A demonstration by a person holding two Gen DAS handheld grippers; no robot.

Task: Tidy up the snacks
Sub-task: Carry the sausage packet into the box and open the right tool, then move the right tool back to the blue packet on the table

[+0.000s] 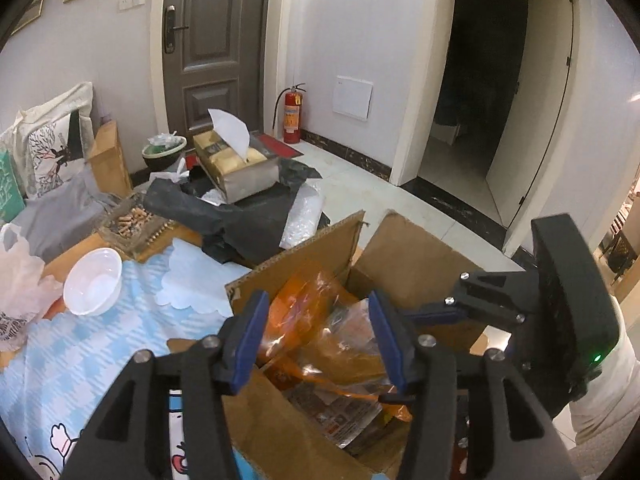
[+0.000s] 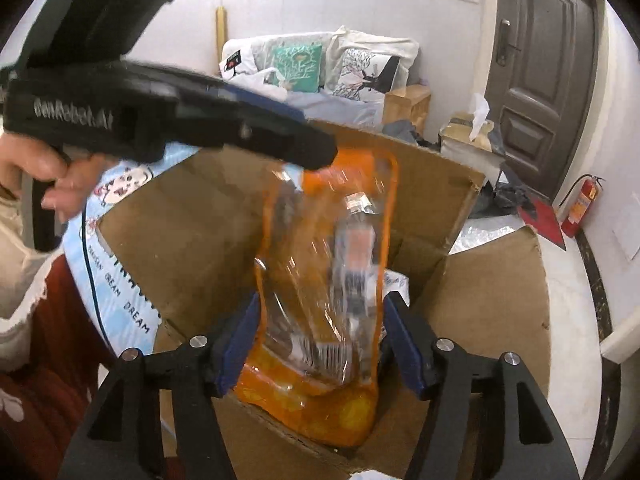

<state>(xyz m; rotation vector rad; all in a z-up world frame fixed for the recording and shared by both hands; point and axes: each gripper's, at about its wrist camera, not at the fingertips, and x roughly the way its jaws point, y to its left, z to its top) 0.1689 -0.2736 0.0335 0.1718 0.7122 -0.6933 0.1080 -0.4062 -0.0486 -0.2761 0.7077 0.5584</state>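
**Item 1: orange snack bag** (image 2: 320, 300). It stands upright inside the open cardboard box (image 2: 192, 232), its lower end near your side of the box. Clear film front, orange border; a barcode shows low on the pack, but the printed label is too blurred to read. It appears to be on its way into the box, consistent with packing snacks together.

**Item 2: right gripper** (image 2: 320, 344). Your blue fingers (image 2: 236, 344) flank the bag's lower half. The pads look just clear of the film, so the fingers read as parted, not clamping; judged a release, not a carry.

**Item 3: left gripper** (image 1: 320, 340). It hovers over the same box, fingers apart, with the bag behind the gap and nothing pinched. In the right view its tip sits at the bag's top edge, likely steadying or guiding it. Its body carries the lettering "GenRobot.AI", partly blurred.

**Item 4: further packets** (image 1: 340, 412) lie under the orange bag in the box; print unreadable.

**Item 5: blue cloth** (image 2: 132, 304) under the box, printed "DREAM" and part of another word.

**Item 6: nearby, not in play**: white bowl (image 1: 93, 281), tissue box (image 1: 236, 164).
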